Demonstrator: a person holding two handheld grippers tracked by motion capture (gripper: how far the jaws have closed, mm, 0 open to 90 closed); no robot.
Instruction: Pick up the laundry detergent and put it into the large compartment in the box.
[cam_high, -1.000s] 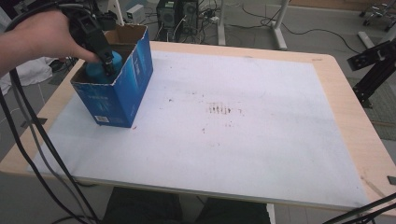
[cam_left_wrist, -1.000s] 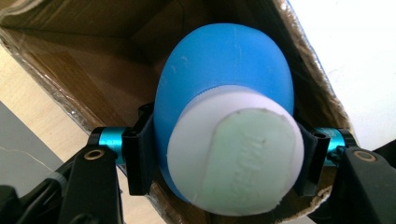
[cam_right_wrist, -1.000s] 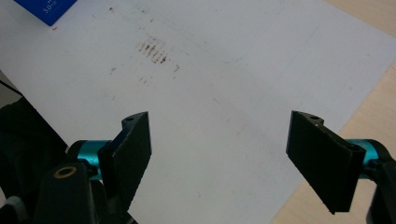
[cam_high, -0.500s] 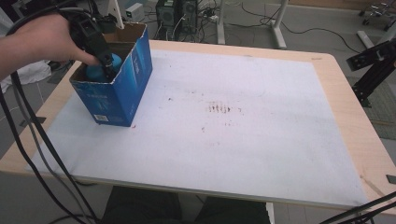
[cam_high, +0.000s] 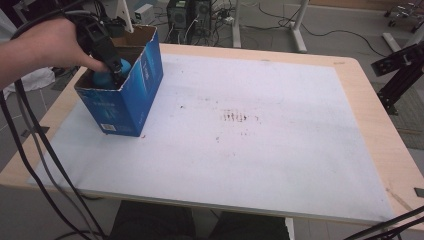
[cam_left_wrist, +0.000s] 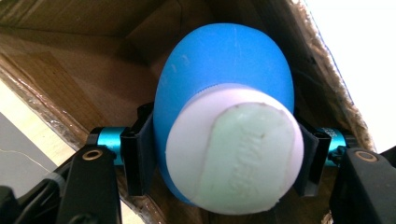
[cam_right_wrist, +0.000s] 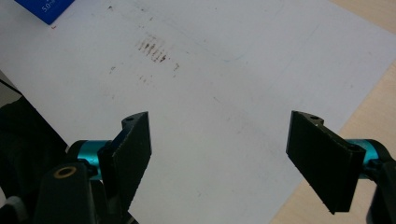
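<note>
Left gripper view: pads (cam_left_wrist: 140, 158) clamped on blue bottle (cam_left_wrist: 224, 84), white cap toward camera, inside cardboard box (cam_high: 145, 75) at table's (cam_high: 380, 135) far left corner. Right gripper (cam_right_wrist: 219, 158) wide apart, holding nothing, above white sheet (cam_right_wrist: 224, 70).

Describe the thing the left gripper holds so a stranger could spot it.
On the table's far left corner stands a blue cardboard box, open on top. Inside it, the left gripper clamps a rounded blue bottle, with a white cap unlike the brown walls.

The blue box (cam_right_wrist: 43, 8) bears "5.0"; the rest is illegible.
</note>
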